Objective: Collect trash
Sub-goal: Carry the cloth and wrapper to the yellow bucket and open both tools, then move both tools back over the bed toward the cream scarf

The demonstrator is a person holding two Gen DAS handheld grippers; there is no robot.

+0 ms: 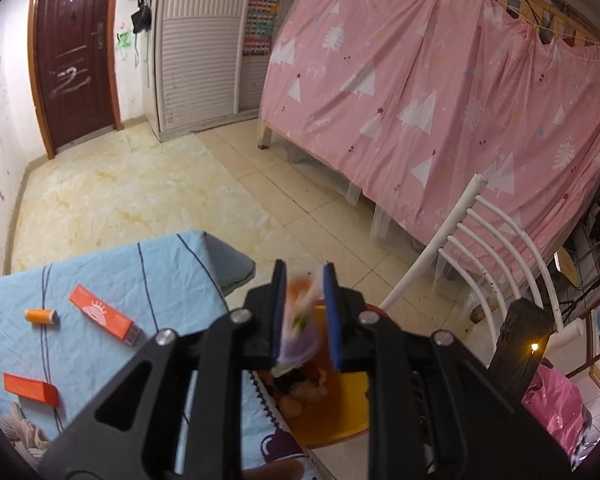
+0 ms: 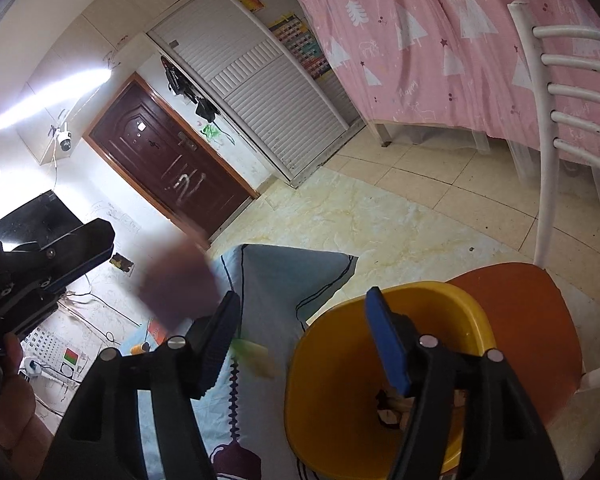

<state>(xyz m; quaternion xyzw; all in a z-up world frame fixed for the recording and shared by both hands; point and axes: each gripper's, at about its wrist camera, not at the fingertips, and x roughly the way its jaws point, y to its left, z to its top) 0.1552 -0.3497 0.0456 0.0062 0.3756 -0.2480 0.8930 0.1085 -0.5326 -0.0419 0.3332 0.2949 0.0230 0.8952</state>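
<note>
In the left wrist view my left gripper point(image 1: 305, 276) hangs over the yellow bin point(image 1: 340, 412). Its blue pads stand a little apart. A blurred orange, white and purple wrapper point(image 1: 300, 320) sits loose between them, nearer the left pad. In the right wrist view my right gripper point(image 2: 303, 296) is wide open beside the yellow bin point(image 2: 340, 380), which has scraps at its bottom. A blurred yellow-green scrap point(image 2: 258, 358) shows between the fingers, touching neither pad. A blurred purple piece point(image 2: 176, 284) hangs in the air just off the tip of the left gripper point(image 2: 80, 256).
The bin rests on an orange chair seat point(image 2: 520, 320) with a white barred back point(image 1: 480, 240). A table with a light blue cloth point(image 1: 120, 272) carries two orange boxes point(image 1: 104, 316) point(image 1: 30, 388) and an orange thread spool point(image 1: 40, 316). A pink curtained bed point(image 1: 440, 100) stands behind.
</note>
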